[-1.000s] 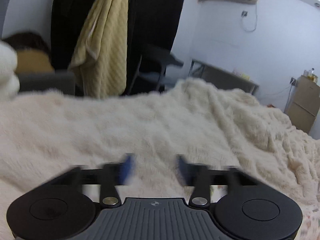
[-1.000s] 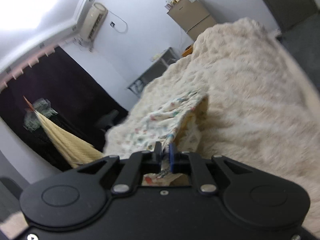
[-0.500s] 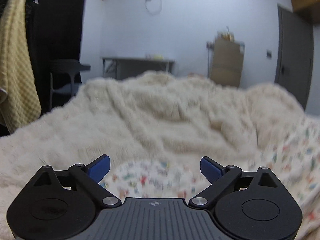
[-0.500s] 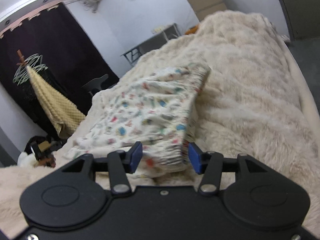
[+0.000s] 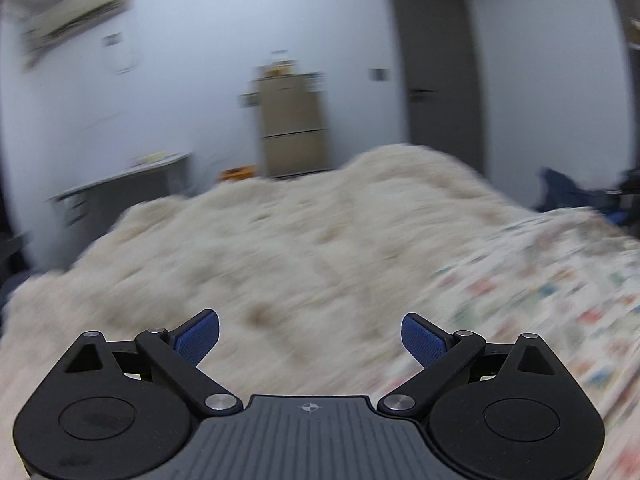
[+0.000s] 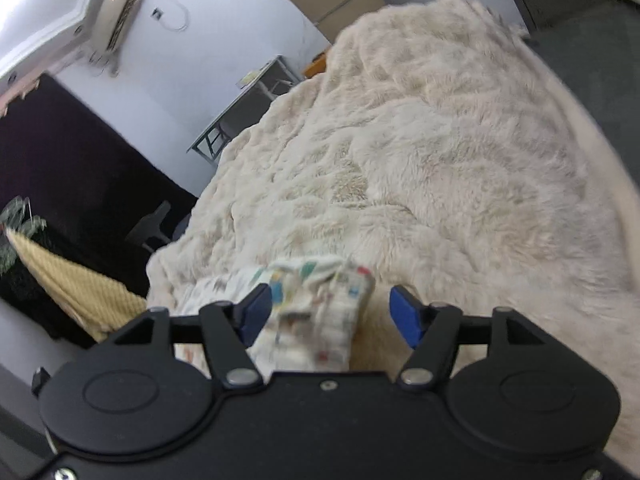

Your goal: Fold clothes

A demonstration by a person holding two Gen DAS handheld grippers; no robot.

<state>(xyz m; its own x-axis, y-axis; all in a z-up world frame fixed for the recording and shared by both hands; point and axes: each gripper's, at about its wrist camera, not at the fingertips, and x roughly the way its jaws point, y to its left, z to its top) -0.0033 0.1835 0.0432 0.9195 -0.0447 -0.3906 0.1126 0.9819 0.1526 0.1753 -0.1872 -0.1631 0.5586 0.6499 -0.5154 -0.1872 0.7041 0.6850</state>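
While both fingers (image 6: 406, 316) gape, printed garment (image 6: 316, 312) rests on blanket (image 6: 440, 160).

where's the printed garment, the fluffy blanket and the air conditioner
printed garment (image 6: 320, 312), right wrist view, bunched end between the open jaws
fluffy blanket (image 6: 440, 160), right wrist view, bare middle of its surface
air conditioner (image 6: 120, 10), right wrist view, front of the wall unit

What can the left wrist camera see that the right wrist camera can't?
Only the left wrist view shows the dark door and some blue things past the bed.

Only the right wrist view shows the yellow towel, black curtain and a chair.

Both show the fluffy cream blanket, the patterned cloth, the tan fridge, the grey table and the air conditioner.
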